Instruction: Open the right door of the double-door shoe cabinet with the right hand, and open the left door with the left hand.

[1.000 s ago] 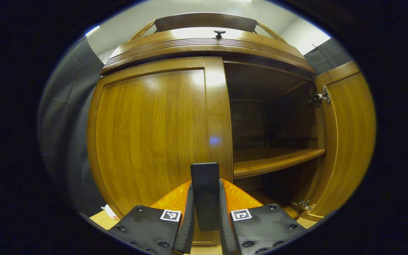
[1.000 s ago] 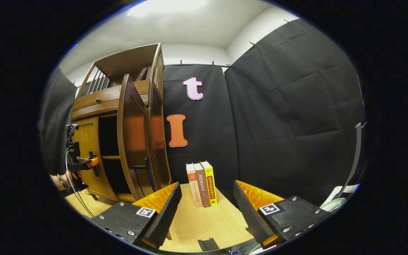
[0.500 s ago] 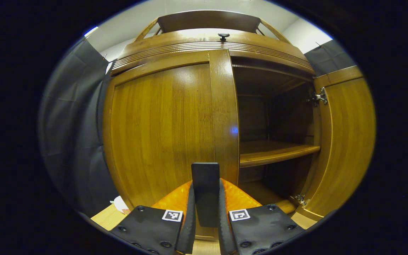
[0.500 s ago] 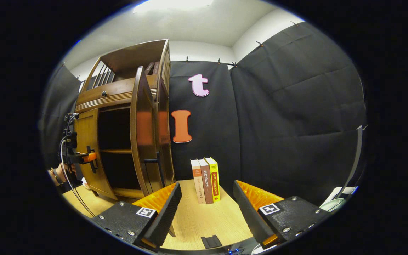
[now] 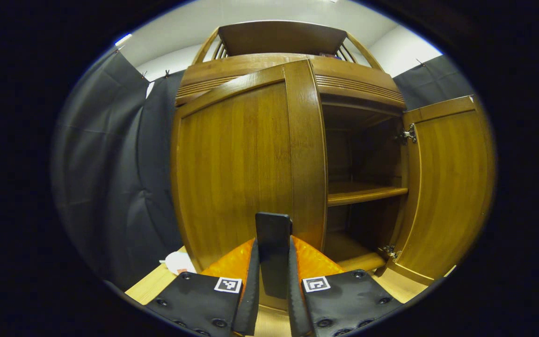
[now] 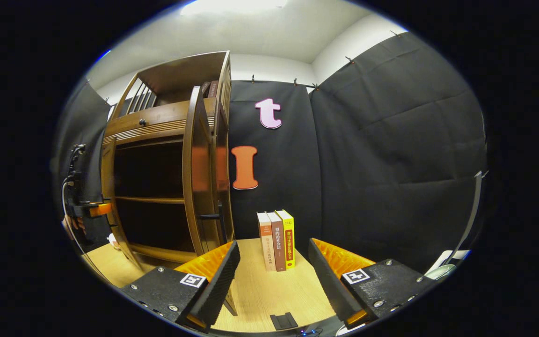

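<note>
Wood everywhere in the left gripper view: the shoe cabinet [image 5: 297, 61] stands on the counter [image 6: 269, 290], w/ my left claw [image 5: 273, 262] pinching the dark upright handle [image 5: 273, 234] of the left door [image 5: 246, 164]; both pads press its sides, so that grip looks solid. Left door is part open, its free edge toward me and its hinge side off to the left of the claw. Handle's long axis runs vertical, straight up between the pads, so I judge the pull has to arc outward and leftward round the hinge, not straight back. Right door [image 5: 442, 187] stands wide open, hinges visible on its inner face, w/ the shelf [image 5: 363, 193] and dark interior between the two doors. Right half of the task looks done; left half is underway. In the right gripper view my right claw [image 6: 274, 276] is spread wide, holding nothing, parked low over the counter and well apart from the cabinet, pointing toward three books [image 6: 276, 239] standing by the booth wall. Same view shows the left claw [image 6: 92, 209] far off at the cabinet's left side, roughly level, w/ a hand [image 6: 70, 225] behind it. Left claw is the nearer one, obv. Risk: handle slipping if the wrist doesn't turn w/ the door.
</note>
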{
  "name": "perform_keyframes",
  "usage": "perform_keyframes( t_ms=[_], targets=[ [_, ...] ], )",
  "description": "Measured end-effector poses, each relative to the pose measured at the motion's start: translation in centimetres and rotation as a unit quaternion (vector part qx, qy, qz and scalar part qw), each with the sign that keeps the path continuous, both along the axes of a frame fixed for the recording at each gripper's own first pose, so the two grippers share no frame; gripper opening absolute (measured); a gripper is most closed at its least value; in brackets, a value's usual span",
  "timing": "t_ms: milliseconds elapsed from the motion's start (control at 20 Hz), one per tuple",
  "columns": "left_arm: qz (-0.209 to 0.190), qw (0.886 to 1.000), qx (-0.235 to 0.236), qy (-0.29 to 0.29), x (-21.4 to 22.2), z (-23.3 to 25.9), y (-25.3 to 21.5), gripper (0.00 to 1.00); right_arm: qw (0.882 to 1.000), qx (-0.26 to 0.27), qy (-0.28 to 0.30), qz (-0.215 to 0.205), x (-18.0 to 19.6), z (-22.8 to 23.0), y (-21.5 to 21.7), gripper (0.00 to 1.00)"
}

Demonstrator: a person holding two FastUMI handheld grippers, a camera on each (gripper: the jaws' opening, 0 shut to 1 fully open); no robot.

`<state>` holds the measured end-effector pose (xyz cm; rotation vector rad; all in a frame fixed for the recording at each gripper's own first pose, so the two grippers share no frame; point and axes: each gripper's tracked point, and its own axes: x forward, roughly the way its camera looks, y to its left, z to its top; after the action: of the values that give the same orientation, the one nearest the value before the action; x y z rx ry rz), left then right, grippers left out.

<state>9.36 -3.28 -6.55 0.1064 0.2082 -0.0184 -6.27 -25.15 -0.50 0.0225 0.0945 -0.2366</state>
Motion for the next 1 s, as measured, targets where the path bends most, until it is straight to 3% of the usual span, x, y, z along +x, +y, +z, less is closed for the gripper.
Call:
perform_keyframes(
  t_ms=[100, 500, 650, 750, 800, 1000],
  targets=[
    [-0.006, 1.0, 0.004, -0.007, -1.7, 0.6, 1.2, 0.37, 1.0, 0.01, -0.004, -0.005, 0.2, 0.0, 0.0, 0.9],
    [0.045, 0.999, 0.019, -0.005, -6.4, 1.4, 7.3, 0.33, 1.0, 0.014, -0.008, -0.008, 1.0, 0.2, 1.3, 0.9],
    [0.061, 0.998, -0.01, 0.019, -8.1, 0.2, 9.6, 0.29, 1.0, 0.019, -0.008, -0.004, 1.3, 0.2, 2.2, 0.9],
    [0.057, 0.998, -0.031, 0.019, -8.7, 0.1, 11.0, 0.36, 1.0, 0.022, -0.003, -0.006, 1.2, -0.2, 2.5, 0.9],
    [0.06, 0.998, -0.028, 0.013, -8.8, 0.4, 12.0, 0.36, 1.0, 0.02, -0.002, -0.008, 1.2, -0.2, 2.6, 0.97],
    [0.089, 0.996, 0.012, -0.01, -9.1, 1.6, 16.9, 0.13, 1.0, 0.022, -0.006, -0.008, 1.2, 0.2, 3.4, 0.98]
  ],
)
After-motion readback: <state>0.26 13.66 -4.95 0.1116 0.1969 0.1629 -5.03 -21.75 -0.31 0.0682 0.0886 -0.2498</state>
